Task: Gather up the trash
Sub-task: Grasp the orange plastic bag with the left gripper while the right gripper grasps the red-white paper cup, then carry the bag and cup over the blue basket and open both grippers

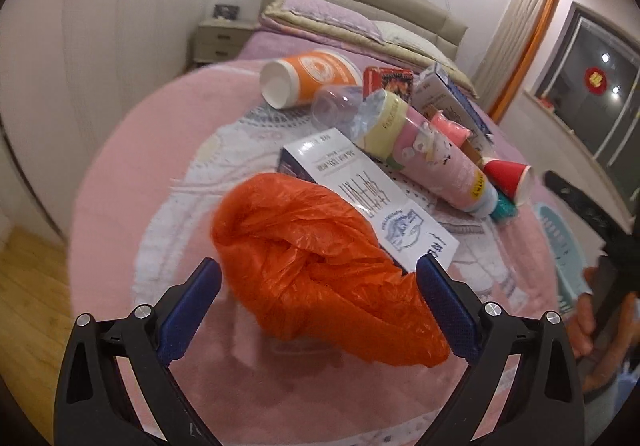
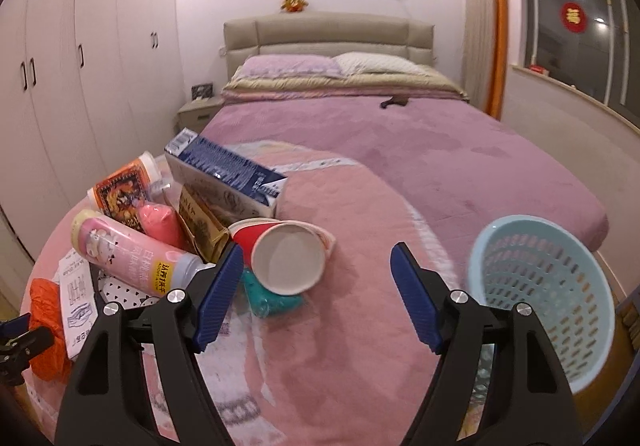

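While wide apart, left tongs (image 1: 318, 278) astride orange bag (image 1: 316, 270).

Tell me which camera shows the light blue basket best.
The right wrist view. There the light blue basket lies tipped with its open mouth and perforated inside in plain sight, just right of the open right gripper. The left wrist view catches only a sliver of its wall at the right, partly behind a dark shape.
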Demonstrator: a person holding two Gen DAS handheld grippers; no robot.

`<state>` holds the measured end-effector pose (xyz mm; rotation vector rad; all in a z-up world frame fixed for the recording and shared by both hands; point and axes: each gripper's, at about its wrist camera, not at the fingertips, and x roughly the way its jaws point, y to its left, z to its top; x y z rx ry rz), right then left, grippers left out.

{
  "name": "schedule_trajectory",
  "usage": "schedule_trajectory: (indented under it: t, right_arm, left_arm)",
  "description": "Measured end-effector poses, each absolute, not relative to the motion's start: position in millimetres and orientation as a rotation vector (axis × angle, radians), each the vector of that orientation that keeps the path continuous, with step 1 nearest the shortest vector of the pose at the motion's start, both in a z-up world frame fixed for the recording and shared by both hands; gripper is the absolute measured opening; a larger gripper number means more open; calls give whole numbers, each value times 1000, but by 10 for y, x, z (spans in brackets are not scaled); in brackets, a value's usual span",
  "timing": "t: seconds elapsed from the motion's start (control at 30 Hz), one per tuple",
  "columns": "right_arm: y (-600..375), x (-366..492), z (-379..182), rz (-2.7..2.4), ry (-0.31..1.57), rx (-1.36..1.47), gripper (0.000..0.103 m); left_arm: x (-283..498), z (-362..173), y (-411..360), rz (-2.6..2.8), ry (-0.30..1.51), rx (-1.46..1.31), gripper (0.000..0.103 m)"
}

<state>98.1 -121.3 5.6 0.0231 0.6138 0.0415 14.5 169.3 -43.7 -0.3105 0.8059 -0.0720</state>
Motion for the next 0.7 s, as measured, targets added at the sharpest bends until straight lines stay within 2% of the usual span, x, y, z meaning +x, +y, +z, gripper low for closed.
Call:
schedule_trajectory:
  t: [0.13,0.3,0.47,0.53,0.57,0.7]
  right_arm:
    - [-1149,1215,-41,73,660,29,72]
    - [-1164,1449,-154,115,731,70,72]
    - [-1145,1594,-219,134,762,87,72]
    - [-1113,1608,-233,141,762,81,69]
    - [-1098,1604,-230,144,758,75,63]
    - [-1078,1489,-197,139,729,56,63]
  left_arm:
    - [200,-463,1712,-73,806,-319,87]
    - [236,-470,1710,-56,812,-280,69]
    - [221,-452,1728,-54,802,-265,56]
    - [209,-423,1740,-57,793,-267,52]
    - [200,-404,1743,-58,787,-263,49]
    - [136,-301,1754,-61,744,-269,45]
